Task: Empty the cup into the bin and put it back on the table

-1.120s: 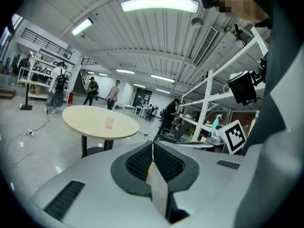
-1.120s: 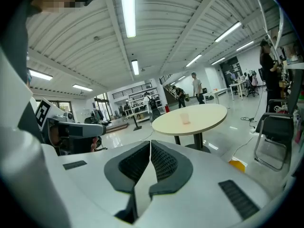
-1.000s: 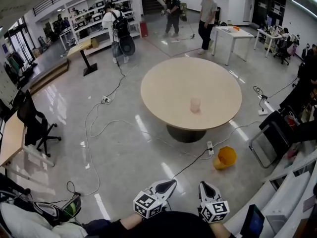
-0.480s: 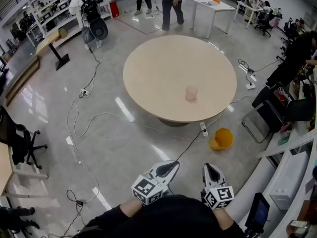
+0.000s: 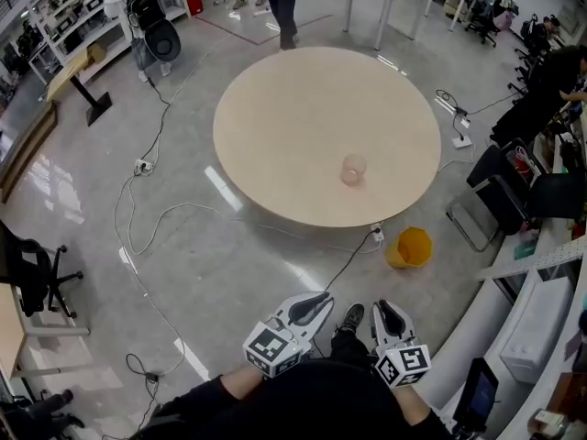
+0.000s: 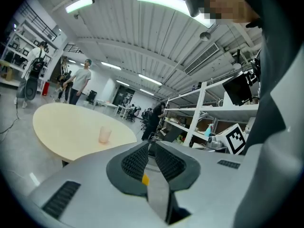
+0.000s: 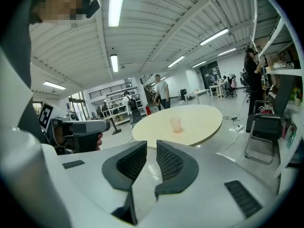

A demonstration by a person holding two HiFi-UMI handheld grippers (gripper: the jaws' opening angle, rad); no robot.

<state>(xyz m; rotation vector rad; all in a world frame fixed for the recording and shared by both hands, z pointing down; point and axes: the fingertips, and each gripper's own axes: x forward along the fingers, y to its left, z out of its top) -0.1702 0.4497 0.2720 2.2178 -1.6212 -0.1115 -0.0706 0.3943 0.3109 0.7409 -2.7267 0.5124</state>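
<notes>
A translucent pink cup (image 5: 353,169) stands upright on the round beige table (image 5: 275,136), toward its near right side. An orange bin (image 5: 412,247) lies tilted on the floor just off the table's near right edge. Both grippers are held low against my body, far short of the table. My left gripper (image 5: 321,299) is shut with nothing in it; its own view shows the cup (image 6: 104,135) far off. My right gripper (image 5: 385,308) holds nothing, and its jaws are opening to a narrow gap; the cup (image 7: 176,124) sits far ahead of it.
Cables (image 5: 156,218) trail over the glossy floor left of the table, and one runs to a power strip (image 5: 376,234) by the bin. A dark folding chair (image 5: 486,191) and white shelving (image 5: 541,328) line the right. An office chair (image 5: 27,278) stands left. People stand beyond the table.
The table, cup and bin have drawn nearer and lower in the head view as I walk toward them. Both grippers stay low in front of my body.
</notes>
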